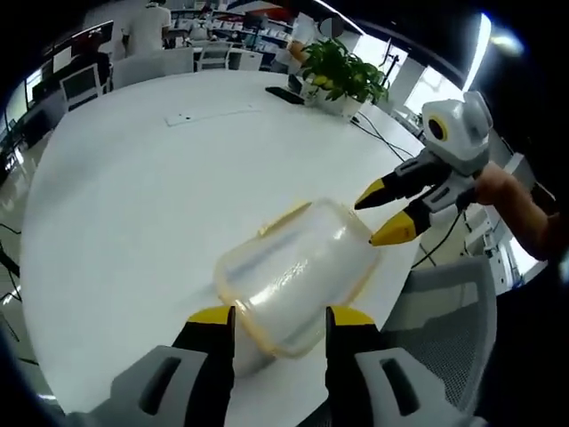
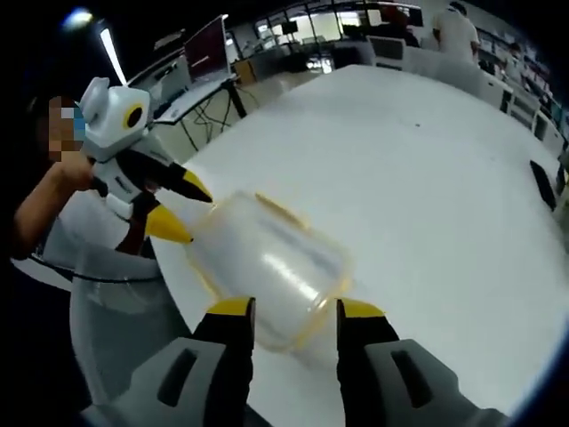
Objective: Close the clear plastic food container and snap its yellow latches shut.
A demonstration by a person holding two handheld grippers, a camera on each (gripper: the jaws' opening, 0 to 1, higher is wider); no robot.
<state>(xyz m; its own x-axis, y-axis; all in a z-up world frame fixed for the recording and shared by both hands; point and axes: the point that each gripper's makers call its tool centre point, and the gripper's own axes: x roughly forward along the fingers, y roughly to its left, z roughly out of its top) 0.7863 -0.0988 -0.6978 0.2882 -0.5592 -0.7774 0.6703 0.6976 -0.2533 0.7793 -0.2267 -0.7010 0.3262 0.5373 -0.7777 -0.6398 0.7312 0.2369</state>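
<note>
The clear plastic container (image 1: 293, 271) lies on the white table (image 1: 133, 205), its lid on and a yellow latch (image 1: 286, 213) along its far side. My left gripper (image 1: 281, 316) is open, its yellow-tipped jaws flanking the container's near end. In from the right comes my right gripper (image 1: 380, 218), open, its tips at the container's far corner. In the right gripper view the container (image 2: 267, 262) sits between my right gripper's (image 2: 295, 309) spread jaws, a yellow latch (image 2: 280, 212) on top. My left gripper (image 2: 185, 212) meets its far-left end, held by a person's hand (image 2: 71, 173).
A potted plant (image 1: 342, 76), a dark phone (image 1: 284, 92) and a flat white strip (image 1: 213, 114) lie far back on the table. A grey mesh chair (image 1: 449, 307) stands at the table edge beside the container. More chairs and desks stand beyond.
</note>
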